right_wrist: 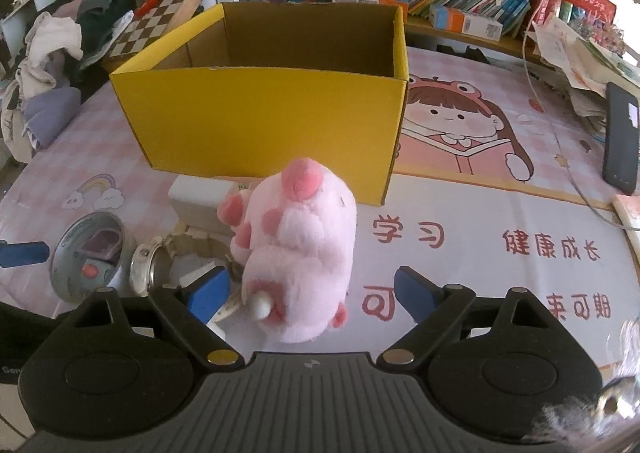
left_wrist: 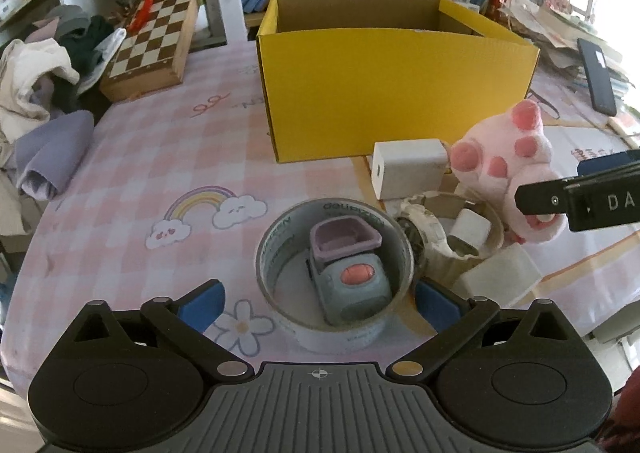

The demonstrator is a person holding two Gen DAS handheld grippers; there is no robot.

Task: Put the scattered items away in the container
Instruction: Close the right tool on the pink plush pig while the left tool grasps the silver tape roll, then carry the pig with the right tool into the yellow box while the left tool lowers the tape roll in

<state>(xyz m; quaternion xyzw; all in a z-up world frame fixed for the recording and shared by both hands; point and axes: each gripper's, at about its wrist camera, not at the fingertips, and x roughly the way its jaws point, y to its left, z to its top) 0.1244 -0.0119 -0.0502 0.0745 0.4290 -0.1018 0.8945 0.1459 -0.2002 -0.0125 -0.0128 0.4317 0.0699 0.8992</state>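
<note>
The left gripper (left_wrist: 320, 303) has its blue fingers spread wide on either side of a tape roll (left_wrist: 334, 273), gripping nothing; inside the roll's hole sits a small grey and purple toy (left_wrist: 348, 273). The right gripper (right_wrist: 310, 293) is likewise spread, its fingers flanking the pink plush toy (right_wrist: 298, 249) without pressing it, as far as I can tell.

Just past the plush lie a white charger block (left_wrist: 408, 167), a white watch (left_wrist: 424, 231) curled on a second, brown tape roll (left_wrist: 490, 219), and a pale sponge-like block (left_wrist: 500, 277) — all crowded together on the pink tablecloth (left_wrist: 160, 157), in front of the yellow box (left_wrist: 396, 93).

The tidying looks barely begun: what shows of the box's inside is bare cardboard, though its floor is mostly hidden. By my count seven items are left out — two tape rolls, one plush, one small toy, one charger, one watch, one pale block — and one box to take them.
</note>
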